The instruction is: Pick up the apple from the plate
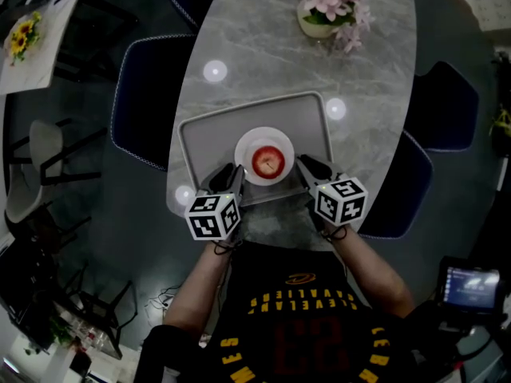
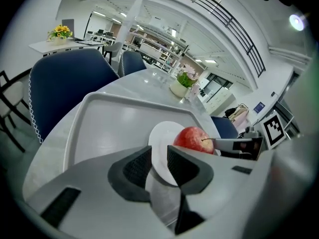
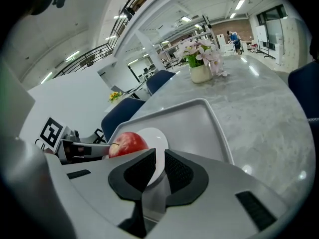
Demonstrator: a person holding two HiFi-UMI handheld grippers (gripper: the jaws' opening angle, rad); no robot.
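apple (image 1: 268, 161) on plate (image 1: 244, 148), plate in tray (image 1: 209, 130), tray at near edge of table (image 1: 263, 46); left gripper (image 1: 229, 179) just near-left of plate, right gripper (image 1: 312, 170) just near-right; flower pot (image 1: 318, 27) at far end.

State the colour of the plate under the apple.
White. It shows best in the head view, where the plate holds the red apple.

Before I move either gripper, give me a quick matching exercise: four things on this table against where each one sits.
Things:
1 apple
2 plate
3 tray
4 flower pot

Places:
A at the far end of the table
B on the tray
C flat on the table's near end
D on the plate

Pairs: 1-D, 2-B, 3-C, 4-A
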